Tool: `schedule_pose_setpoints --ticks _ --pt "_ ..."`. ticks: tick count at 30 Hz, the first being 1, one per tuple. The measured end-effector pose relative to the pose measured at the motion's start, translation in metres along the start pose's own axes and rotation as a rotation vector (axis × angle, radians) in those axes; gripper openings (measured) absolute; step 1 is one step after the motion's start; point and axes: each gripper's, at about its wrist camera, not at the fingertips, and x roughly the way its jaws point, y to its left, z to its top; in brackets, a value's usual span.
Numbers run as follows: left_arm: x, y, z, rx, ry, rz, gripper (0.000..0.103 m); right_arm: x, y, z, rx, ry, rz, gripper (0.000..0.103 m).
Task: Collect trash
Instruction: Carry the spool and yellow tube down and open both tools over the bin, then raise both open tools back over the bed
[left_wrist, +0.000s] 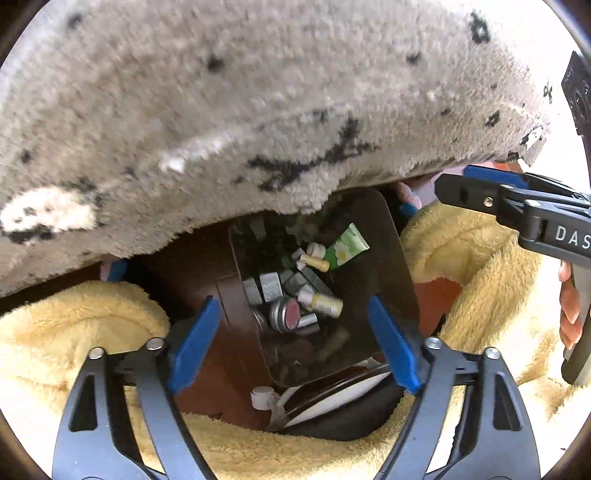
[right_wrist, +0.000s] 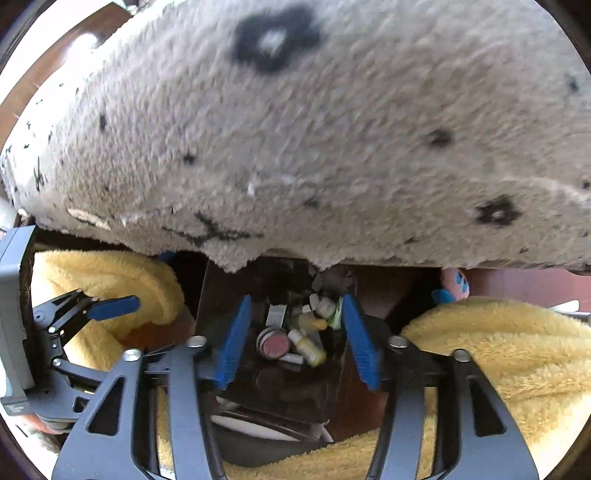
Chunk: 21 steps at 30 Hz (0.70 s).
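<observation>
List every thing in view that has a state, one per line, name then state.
left tongs: open, holding nothing, poised over the bin
right tongs: open, holding nothing, poised over the bin
brown bin: lidless, holding small containers
green tube: lying tilted on the pile
round tin: in the bin, red face up
yellow bottle: on its side, capped

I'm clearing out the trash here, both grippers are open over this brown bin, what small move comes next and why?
Probably withdraw the right gripper upward: its blue fingers stand open and empty above the small bottles and round tin already lying in the brown bin, so nothing seems left to release.
</observation>
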Motion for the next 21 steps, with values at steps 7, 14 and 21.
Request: schedule_pose_setpoints --ticks 7,14,21 --pt "-0.039 0.005 0.005 -0.005 -0.097 0.019 0.095 -0.027 0.002 0.003 -0.003 -0.07 0.001 0.086" --pt "-0.083 0.011 0.012 0.0 -0.202 0.045 0.095 -0.065 0.007 0.016 -0.03 -0.168 0.0 0.089" --pt "-0.133 0.025 0.036 0.001 -0.333 0.098 0.095 -0.108 -0.002 0.046 -0.032 -0.3 0.006 0.091"
